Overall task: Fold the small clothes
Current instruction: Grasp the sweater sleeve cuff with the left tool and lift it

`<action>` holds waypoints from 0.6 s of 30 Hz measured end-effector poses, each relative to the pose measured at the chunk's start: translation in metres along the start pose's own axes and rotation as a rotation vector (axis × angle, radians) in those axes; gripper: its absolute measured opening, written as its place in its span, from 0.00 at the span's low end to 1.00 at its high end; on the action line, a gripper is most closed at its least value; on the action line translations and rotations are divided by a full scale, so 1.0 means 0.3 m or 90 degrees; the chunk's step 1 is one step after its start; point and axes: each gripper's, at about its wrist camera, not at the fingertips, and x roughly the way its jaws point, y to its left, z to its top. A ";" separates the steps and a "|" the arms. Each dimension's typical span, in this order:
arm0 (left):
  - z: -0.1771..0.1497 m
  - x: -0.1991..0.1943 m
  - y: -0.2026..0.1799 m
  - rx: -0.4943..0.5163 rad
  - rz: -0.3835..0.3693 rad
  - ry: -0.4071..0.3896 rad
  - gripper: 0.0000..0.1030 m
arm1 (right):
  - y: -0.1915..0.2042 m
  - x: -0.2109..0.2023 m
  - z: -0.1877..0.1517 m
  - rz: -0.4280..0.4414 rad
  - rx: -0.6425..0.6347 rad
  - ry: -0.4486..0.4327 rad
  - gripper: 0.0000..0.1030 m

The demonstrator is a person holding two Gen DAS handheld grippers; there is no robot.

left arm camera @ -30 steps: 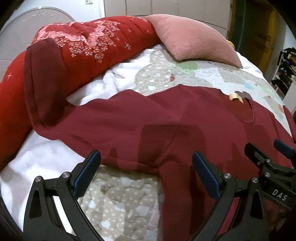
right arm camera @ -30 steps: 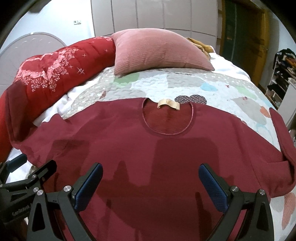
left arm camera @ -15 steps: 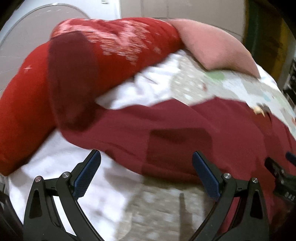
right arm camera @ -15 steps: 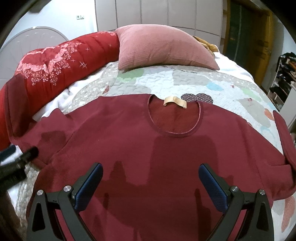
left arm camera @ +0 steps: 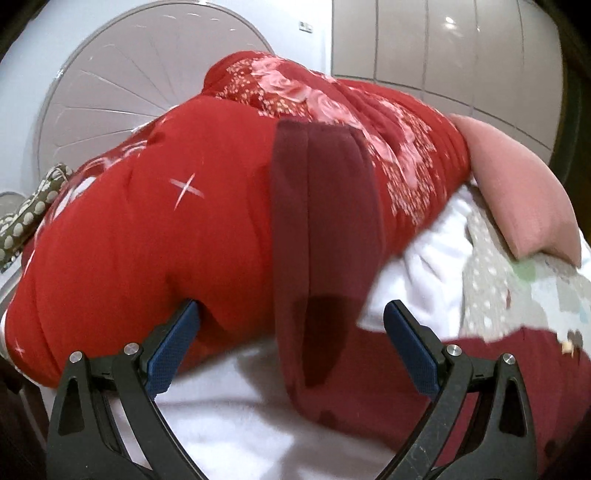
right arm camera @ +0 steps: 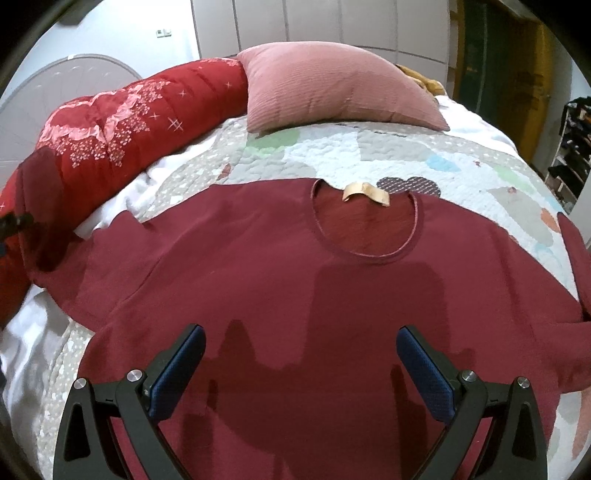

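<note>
Maroon long-sleeve top [right arm camera: 258, 280] lies flat, front up, on the patchwork quilt [right arm camera: 388, 155], neckline toward the pink cushion [right arm camera: 332, 92]. Its sleeve [left arm camera: 325, 229] is draped up the red floral duvet roll [left arm camera: 147, 229], left of the top. Left gripper [left arm camera: 291, 347] jaws wide open, empty, aimed at that sleeve. Right gripper [right arm camera: 301, 373] jaws wide open, empty, over the top's lower body

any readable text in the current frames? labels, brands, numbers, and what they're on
None legible.
Neck tag on the maroon shirt: folded over, no print visible.
Wall plate: too small to read.
Left gripper, right gripper: no markings visible.
</note>
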 end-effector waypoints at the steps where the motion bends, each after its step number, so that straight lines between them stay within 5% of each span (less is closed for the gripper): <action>1: 0.006 0.001 -0.006 -0.001 0.005 -0.007 0.96 | 0.004 0.002 -0.001 0.002 -0.001 0.002 1.00; 9: 0.064 0.034 -0.121 0.064 0.040 -0.037 0.96 | 0.022 0.015 -0.010 0.011 -0.010 0.016 1.00; 12: 0.094 0.056 -0.126 0.065 0.038 -0.047 0.88 | 0.015 0.015 -0.015 0.014 -0.005 0.019 1.00; 18: 0.144 0.093 -0.123 0.078 0.033 -0.041 0.25 | 0.002 0.020 -0.021 0.018 0.009 0.024 1.00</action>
